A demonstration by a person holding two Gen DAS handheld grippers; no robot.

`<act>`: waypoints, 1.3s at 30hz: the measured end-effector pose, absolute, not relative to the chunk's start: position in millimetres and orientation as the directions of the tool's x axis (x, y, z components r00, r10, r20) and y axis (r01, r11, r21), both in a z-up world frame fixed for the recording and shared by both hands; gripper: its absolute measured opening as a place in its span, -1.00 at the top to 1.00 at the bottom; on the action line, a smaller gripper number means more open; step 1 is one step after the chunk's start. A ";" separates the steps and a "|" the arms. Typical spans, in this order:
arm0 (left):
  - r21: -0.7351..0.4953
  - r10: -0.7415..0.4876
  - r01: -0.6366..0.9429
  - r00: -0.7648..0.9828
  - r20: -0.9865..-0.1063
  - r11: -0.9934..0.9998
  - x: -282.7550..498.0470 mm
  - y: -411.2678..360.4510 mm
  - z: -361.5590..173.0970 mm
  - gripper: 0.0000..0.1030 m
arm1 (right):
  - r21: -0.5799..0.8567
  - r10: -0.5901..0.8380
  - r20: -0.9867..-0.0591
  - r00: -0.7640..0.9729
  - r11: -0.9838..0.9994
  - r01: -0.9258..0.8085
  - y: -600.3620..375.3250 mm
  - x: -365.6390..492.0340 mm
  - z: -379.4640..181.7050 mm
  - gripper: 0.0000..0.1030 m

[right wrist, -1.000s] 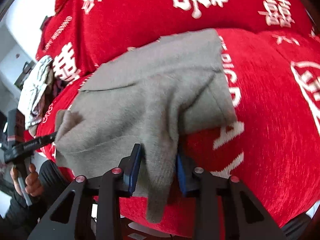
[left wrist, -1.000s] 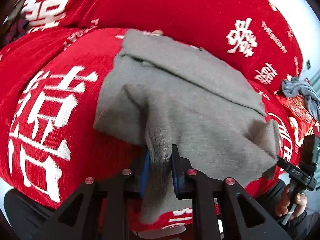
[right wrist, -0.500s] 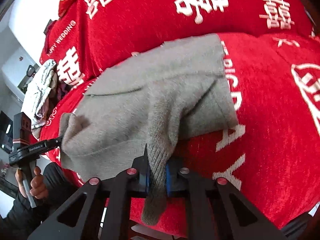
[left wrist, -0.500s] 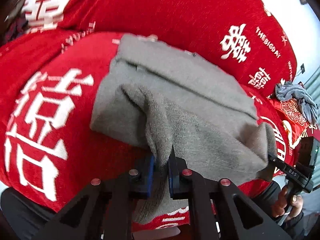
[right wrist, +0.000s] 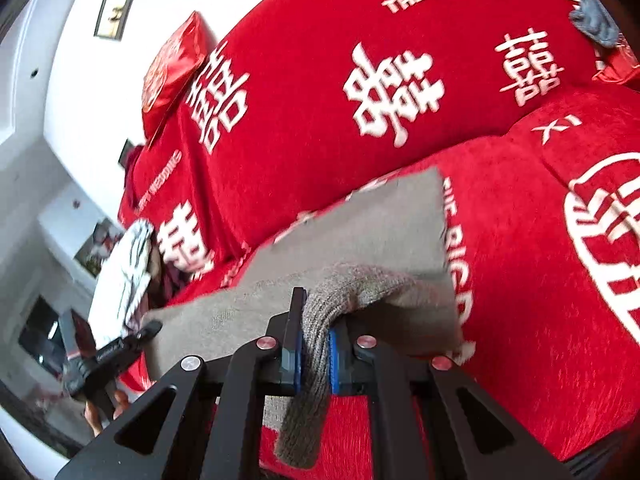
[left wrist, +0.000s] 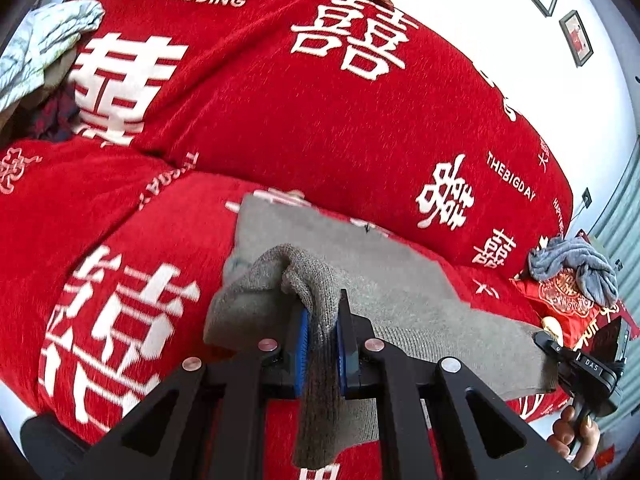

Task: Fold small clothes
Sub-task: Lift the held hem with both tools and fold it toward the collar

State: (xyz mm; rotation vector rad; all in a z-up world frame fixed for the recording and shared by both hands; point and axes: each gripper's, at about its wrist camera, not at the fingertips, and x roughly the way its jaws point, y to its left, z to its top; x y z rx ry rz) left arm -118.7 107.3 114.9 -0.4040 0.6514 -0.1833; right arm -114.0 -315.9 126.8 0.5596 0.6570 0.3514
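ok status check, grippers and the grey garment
Left gripper shut on grey garment. Right gripper shut on it too. Near edge lifted off red cover. Nothing in the way.

A: Where does the garment (left wrist: 360,280) lie?
B: On the sofa seat (left wrist: 132,208), its far edge against the foot of the backrest (left wrist: 280,112). Near edge is raised off the seat.

A: Grippers?
B: Left gripper (left wrist: 322,344) at the garment's near left corner, right gripper (right wrist: 312,344) at the near right corner; a fold of cloth sits between each pair of fingers, hanging below.

A: Surroundings?
B: Crumpled cloth (left wrist: 572,272) on a cushion (left wrist: 560,304) at the seat's right end. Another cloth pile (right wrist: 124,272) at the left end.
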 end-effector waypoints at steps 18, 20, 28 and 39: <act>-0.406 -0.265 -0.015 0.736 -0.624 0.914 -53.9 104.4 116.8 0.75 | 0.549 0.419 -0.532 0.736 0.833 -0.077 -306.8 -50.1 147.7 0.81; -0.409 -0.266 -0.018 0.733 -0.627 0.913 -47.7 104.7 117.3 0.75 | 0.543 0.413 -0.540 0.734 0.837 -0.071 -305.1 -44.8 148.4 0.81; -0.383 -0.251 -0.035 0.698 -0.670 0.923 -17.4 98.5 106.9 0.75 | 0.504 0.368 -0.601 0.709 0.864 -0.021 -304.3 -13.7 140.1 0.81; -0.370 -0.244 -0.059 0.653 -0.717 0.927 22.5 92.7 93.0 0.75 | 0.466 0.332 -0.652 0.681 0.884 0.015 -301.5 18.0 128.4 0.81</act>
